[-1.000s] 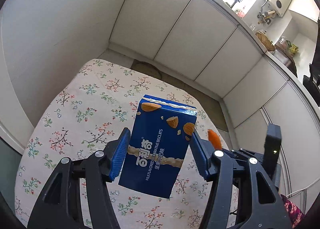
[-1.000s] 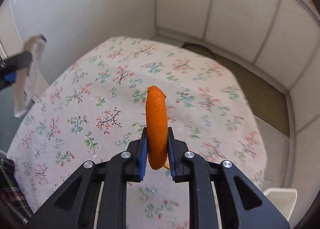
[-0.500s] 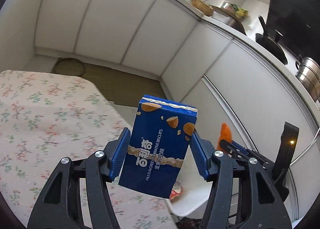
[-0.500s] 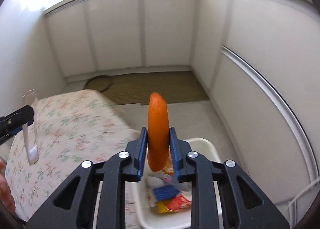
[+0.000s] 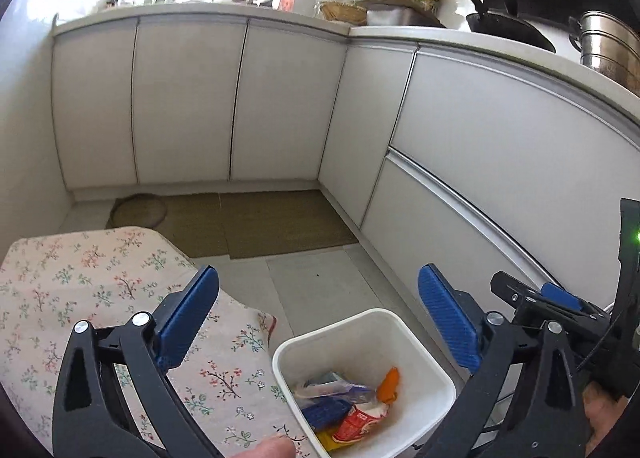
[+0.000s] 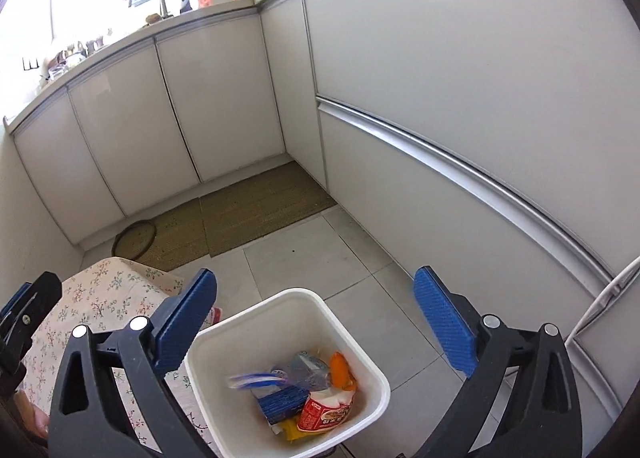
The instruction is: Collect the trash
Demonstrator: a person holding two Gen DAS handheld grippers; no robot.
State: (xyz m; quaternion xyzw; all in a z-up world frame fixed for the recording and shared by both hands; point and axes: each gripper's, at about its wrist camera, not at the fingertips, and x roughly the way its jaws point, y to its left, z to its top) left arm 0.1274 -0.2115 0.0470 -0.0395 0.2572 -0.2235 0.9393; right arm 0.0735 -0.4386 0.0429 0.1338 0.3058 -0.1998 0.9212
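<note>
A white square bin (image 5: pixel 400 332) (image 6: pixel 240 328) stands on the floor beside the table. Inside lie the orange peel (image 5: pixel 389 384) (image 6: pixel 339 370), a blue biscuit box (image 5: pixel 326 410) (image 6: pixel 282 398), a red and white wrapper (image 5: pixel 356 420) (image 6: pixel 326 412) and other wrappers. My left gripper (image 5: pixel 318 318) is open and empty above the bin. My right gripper (image 6: pixel 314 318) is open and empty above the bin; it also shows at the right of the left wrist view (image 5: pixel 560 298).
A table with a floral cloth (image 5: pixel 80 282) (image 6: pixel 100 298) is at the left of the bin. White kitchen cabinets (image 5: pixel 192 98) (image 6: pixel 460 78) line the back and right. A brown mat (image 5: pixel 260 222) (image 6: pixel 248 206) lies on the tiled floor.
Both grippers swung from the table to over the bin and opened. The blue biscuit box and the orange peel dropped into the bin.
</note>
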